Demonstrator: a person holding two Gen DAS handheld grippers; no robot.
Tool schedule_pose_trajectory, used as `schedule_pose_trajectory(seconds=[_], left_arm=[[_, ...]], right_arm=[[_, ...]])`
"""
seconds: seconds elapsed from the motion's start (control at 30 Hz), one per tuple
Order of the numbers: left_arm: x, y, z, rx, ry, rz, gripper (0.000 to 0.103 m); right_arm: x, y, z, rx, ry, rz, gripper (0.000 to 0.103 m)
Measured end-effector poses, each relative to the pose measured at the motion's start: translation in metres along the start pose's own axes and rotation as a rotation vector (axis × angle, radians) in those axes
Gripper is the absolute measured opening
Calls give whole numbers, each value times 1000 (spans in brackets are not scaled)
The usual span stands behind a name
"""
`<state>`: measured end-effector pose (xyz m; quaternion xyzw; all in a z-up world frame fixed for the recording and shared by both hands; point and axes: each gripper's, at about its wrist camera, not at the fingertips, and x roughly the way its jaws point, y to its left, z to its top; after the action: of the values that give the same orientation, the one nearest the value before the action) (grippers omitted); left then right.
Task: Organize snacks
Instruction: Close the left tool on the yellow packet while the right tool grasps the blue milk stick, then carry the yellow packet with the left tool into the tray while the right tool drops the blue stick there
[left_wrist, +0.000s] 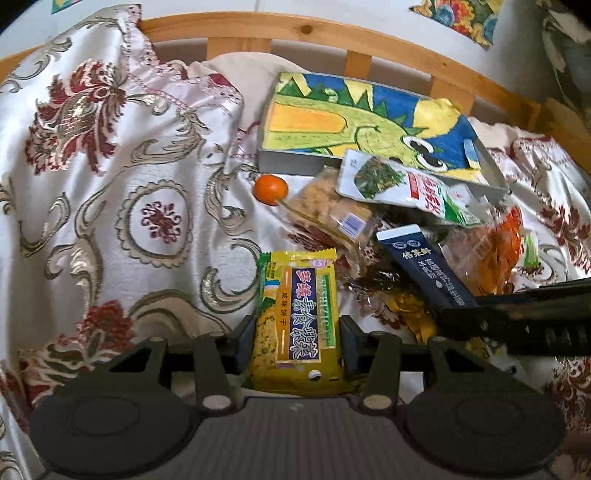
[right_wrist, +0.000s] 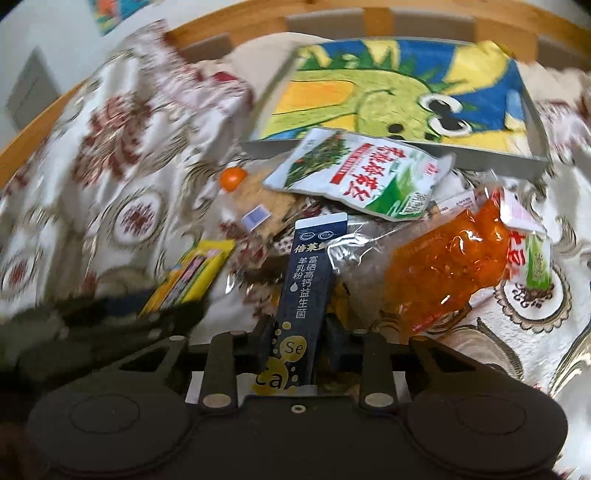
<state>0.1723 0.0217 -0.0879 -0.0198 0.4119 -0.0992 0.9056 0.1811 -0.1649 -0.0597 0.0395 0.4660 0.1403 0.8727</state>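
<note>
The yellow biscuit packet (left_wrist: 297, 325) sat clamped between the fingers of the left gripper (left_wrist: 295, 339), just above the patterned bedspread (left_wrist: 110, 206). Beside it, the right gripper (right_wrist: 297, 339) pinched the dark blue sachet (right_wrist: 308, 280) at the near edge of the snack pile, where a seaweed pouch (right_wrist: 354, 171) overlapped the tray (right_wrist: 406, 92) with the dinosaur picture.
</note>
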Motion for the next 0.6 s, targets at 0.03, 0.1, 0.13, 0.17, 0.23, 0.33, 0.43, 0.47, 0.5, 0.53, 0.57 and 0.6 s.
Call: schedule_pose_trajectory(seconds=[0.03,0.1,0.13,0.17,0.23,0.33,0.43,0.47,0.5,0.53,0.57,0.6], left_arm=[[1,-1,0,6,1,5,52],[4,-3,0,10,7,14,52],[4,-4,0,7,8,18,52],[4,-4,0,2,7,22,52],[4,-7,1,-8,4,32,52],[2,-9,3,-35,12,49,52],[-2,-10,7,-96,20,59,52],[-4,-9,8,-118,17,57,52],[-7,-9,10,-142,11,54,52],[-9,-8,11,-161,2,46,51],[-13,-7,14,-178,-8,35,51],[-17,-8,15,-193,-23,31,51]], right_arm=[[0,0,-5,-34,-17,5,32],[1,1,-11,-63,-42,6,31],[2,3,-12,-79,-52,8,31],[2,6,-12,-105,-61,4,31],[1,15,-13,-189,-90,-21,29],[0,28,-17,-315,-123,-65,28],[-5,35,-21,-395,-156,-87,28],[-7,36,-22,-412,-168,-91,28],[-9,38,-22,-427,-180,-95,28],[-12,40,-22,-439,-188,-98,28],[-15,39,-22,-443,-195,-97,28],[-19,39,-23,-447,-204,-95,28]])
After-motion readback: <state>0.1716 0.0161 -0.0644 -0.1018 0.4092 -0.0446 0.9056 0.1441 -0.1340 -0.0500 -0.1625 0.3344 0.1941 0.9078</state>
